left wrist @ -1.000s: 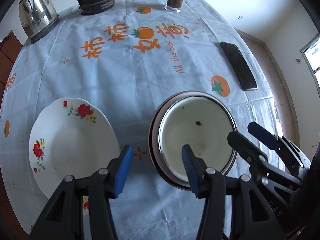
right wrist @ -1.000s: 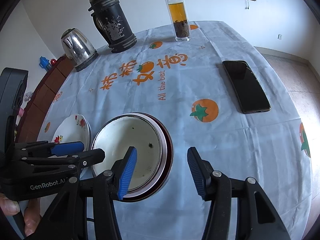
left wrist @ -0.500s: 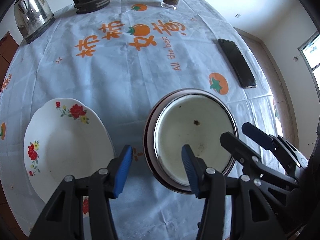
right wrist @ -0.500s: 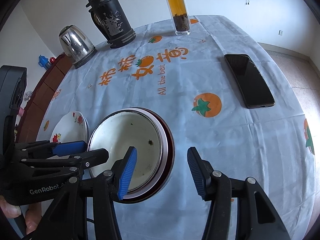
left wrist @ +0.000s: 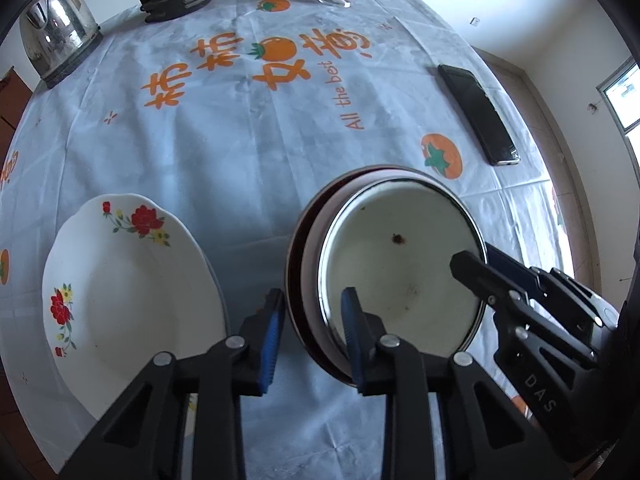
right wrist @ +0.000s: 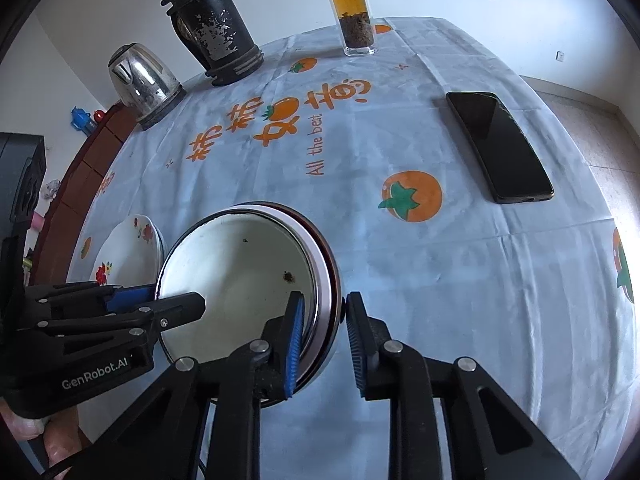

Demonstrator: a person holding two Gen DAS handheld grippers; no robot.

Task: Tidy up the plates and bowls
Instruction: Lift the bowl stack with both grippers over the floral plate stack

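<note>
One tabletop (left wrist: 248,152) under a pale cloth carried one floral plate (left wrist: 132,292), one stack of nested bowls (left wrist: 400,268), one steel kettle (left wrist: 56,44), one black thermos (right wrist: 212,28), one glass tea bottle (right wrist: 354,16) and one dark phone (right wrist: 500,144). The stack showed a white enamel bowl seated inside at least one darker, red-rimmed bowl; the exact number of bowls could not be told. The floral plate lay just beside the stack, on its left in the left wrist view. The cloth bore orange Chinese characters, tomato-like fruit prints and the English words "All the best". One gripper body read "GenRobot.AI"; the other showed the letters "DAS". The left gripper (left wrist: 312,336) and the right gripper (right wrist: 324,336) each straddled the stack's rim on opposite sides, one blue pad inside the white bowl and one outside the outer bowl. Both pairs of jaws had just been closing and stood narrow around the rim, apparently clamped on it.
</note>
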